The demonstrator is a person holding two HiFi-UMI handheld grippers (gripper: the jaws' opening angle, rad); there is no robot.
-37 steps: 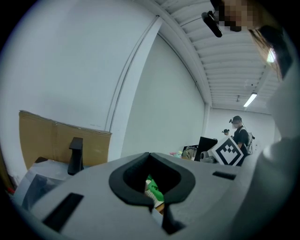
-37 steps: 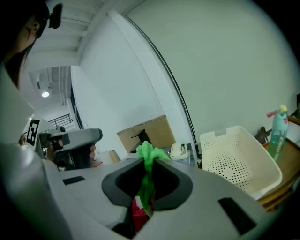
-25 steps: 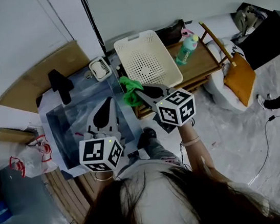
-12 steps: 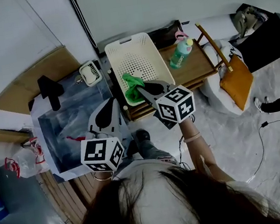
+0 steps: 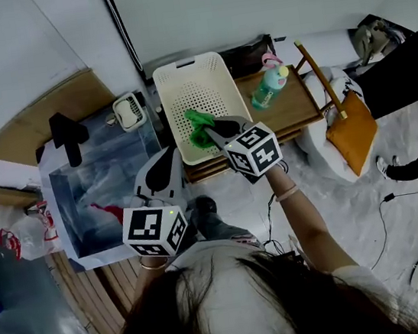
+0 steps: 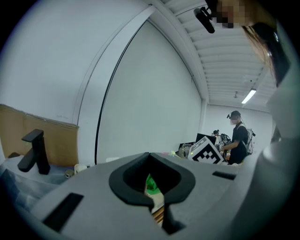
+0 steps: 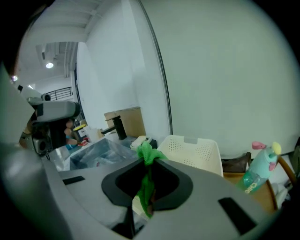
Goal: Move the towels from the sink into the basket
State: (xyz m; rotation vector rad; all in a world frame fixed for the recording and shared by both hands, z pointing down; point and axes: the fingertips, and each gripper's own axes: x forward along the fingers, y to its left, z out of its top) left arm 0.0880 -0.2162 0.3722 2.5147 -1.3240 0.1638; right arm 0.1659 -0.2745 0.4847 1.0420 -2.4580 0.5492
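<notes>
My right gripper [image 5: 209, 132] is shut on a green towel [image 5: 198, 125], which hangs over the front part of the white perforated basket [image 5: 173, 75]. In the right gripper view the green towel [image 7: 147, 185] is pinched between the tips of the right gripper [image 7: 149, 158] and droops through the hollow, with the basket [image 7: 206, 157] just behind. A red towel [image 5: 113, 212] lies in the plastic-lined sink [image 5: 69, 213]. My left gripper [image 5: 169, 153] hovers at the sink's right edge, shut, with nothing held. In its own view the left gripper [image 6: 150, 154] has its jaws together.
The basket rests on a low wooden table [image 5: 300, 103] beside a green bottle with a pink cap [image 5: 268, 84]. An orange bag [image 5: 350, 131] hangs at the right. A black faucet [image 5: 65, 132] and a white soap dish [image 5: 128, 110] stand by the sink. A person [image 6: 239, 138] stands far off.
My right gripper has carried the green towel from the sink's right edge to over the basket. The left gripper has drifted a little toward the sink's right edge.
</notes>
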